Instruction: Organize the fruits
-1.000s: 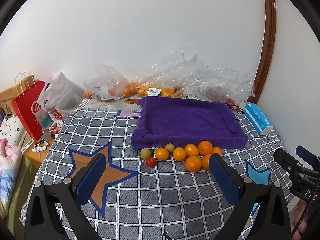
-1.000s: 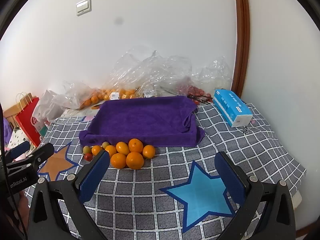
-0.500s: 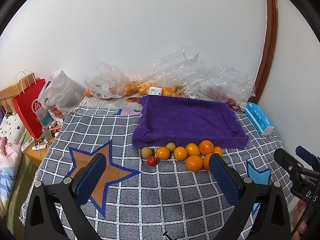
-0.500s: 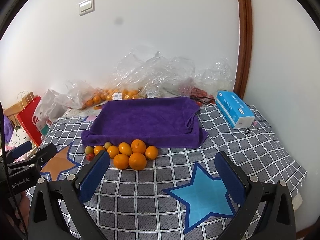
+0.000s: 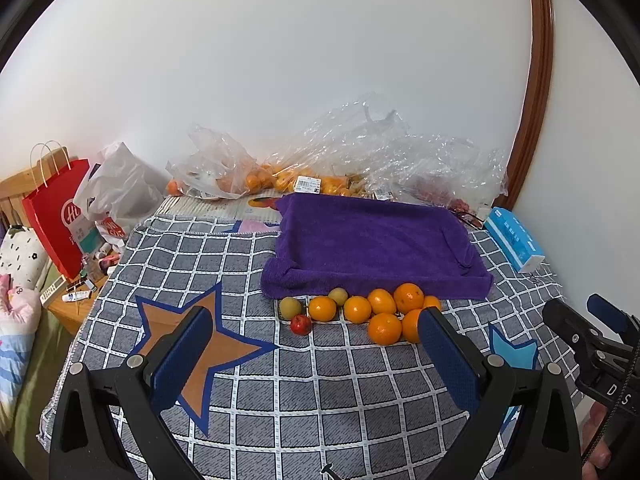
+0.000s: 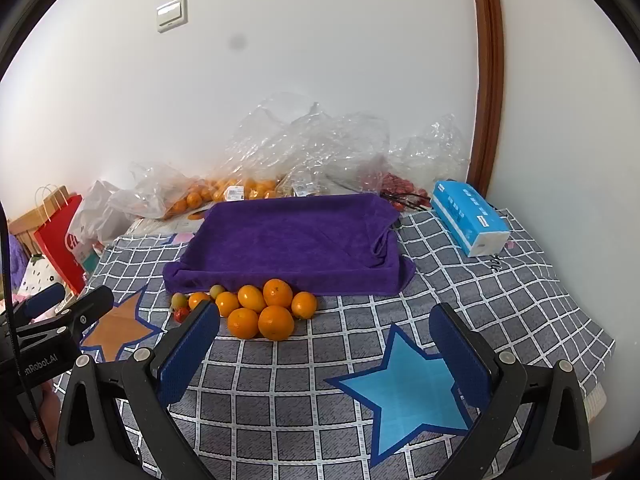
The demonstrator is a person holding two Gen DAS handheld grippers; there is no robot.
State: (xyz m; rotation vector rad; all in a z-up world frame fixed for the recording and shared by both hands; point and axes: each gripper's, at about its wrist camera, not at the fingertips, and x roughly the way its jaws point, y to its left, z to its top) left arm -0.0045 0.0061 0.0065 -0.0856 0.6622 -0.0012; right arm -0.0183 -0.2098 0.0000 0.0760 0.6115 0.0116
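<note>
Several oranges (image 5: 384,328) (image 6: 276,322) lie in a cluster on the checked cloth, just in front of a purple towel (image 5: 376,240) (image 6: 292,240). At the cluster's left end sit two greenish fruits (image 5: 289,307) (image 6: 179,301) and a small red one (image 5: 301,324) (image 6: 181,314). My left gripper (image 5: 312,344) hovers open and empty in front of the fruit. My right gripper (image 6: 326,332) is also open and empty, a little right of the cluster. Each gripper shows at the edge of the other's view.
Clear plastic bags (image 5: 360,160) with more oranges line the wall behind the towel. A blue tissue pack (image 6: 470,218) lies at the right. A red paper bag (image 5: 56,216) and clutter stand past the bed's left edge. A wooden door frame (image 6: 486,80) rises at the right.
Both grippers have edged slightly forward toward the fruit, which looks a little larger and nearer. Nothing was taken hold of.
</note>
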